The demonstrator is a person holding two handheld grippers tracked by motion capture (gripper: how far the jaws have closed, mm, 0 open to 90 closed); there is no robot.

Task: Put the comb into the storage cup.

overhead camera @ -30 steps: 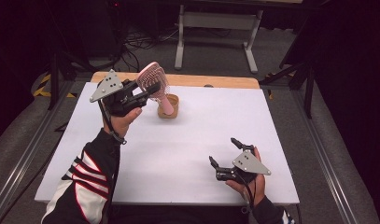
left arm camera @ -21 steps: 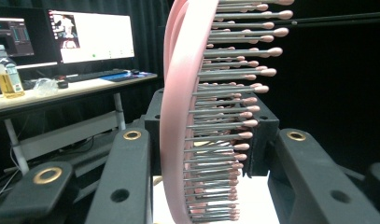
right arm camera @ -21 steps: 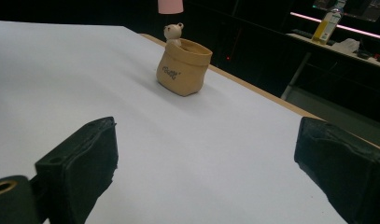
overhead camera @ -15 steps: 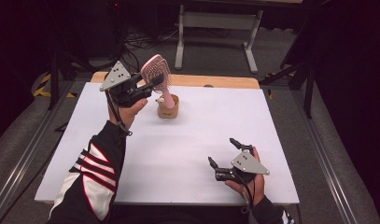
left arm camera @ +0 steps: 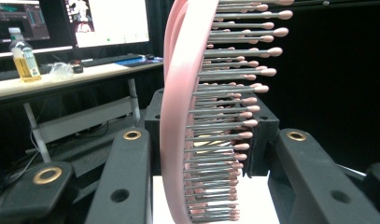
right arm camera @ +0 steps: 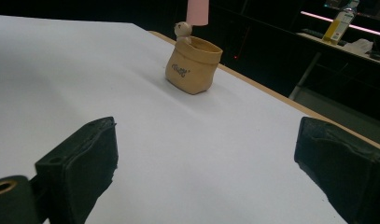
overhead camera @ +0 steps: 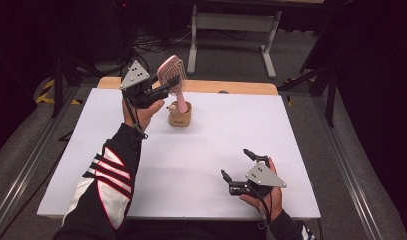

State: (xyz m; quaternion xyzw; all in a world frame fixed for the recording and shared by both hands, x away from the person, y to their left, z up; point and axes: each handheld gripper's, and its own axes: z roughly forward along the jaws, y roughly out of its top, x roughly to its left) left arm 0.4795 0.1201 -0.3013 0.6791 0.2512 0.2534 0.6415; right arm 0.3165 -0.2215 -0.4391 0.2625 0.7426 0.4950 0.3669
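Observation:
A pink hairbrush (overhead camera: 170, 70) stands nearly upright over the far part of the white table (overhead camera: 216, 145), head up and bristles (left arm camera: 225, 121) to one side. My left gripper (overhead camera: 170, 85) is shut on its head, and in the left gripper view (left arm camera: 211, 154) the brush sits between the jaws. Its pink handle (right arm camera: 197, 11) ends just above the mouth of a small tan pot (overhead camera: 180, 116) with a little bear figure on its rim (right arm camera: 183, 29). Near the front right, my right gripper (overhead camera: 235, 162) rests open and well apart from the pot (right arm camera: 193, 65); nothing lies between its jaws (right arm camera: 206, 158).
A wooden strip (overhead camera: 231, 87) runs along the table's far edge. Beyond it stand a grey desk frame (overhead camera: 231, 25) and floor cables (overhead camera: 151, 47). A desk with monitors (left arm camera: 108, 21) and a bottle (left arm camera: 24, 58) lies farther off.
My left gripper has carried the brush a little to the right, toward the pot, and the brush stands more upright. The right gripper and the pot have not moved.

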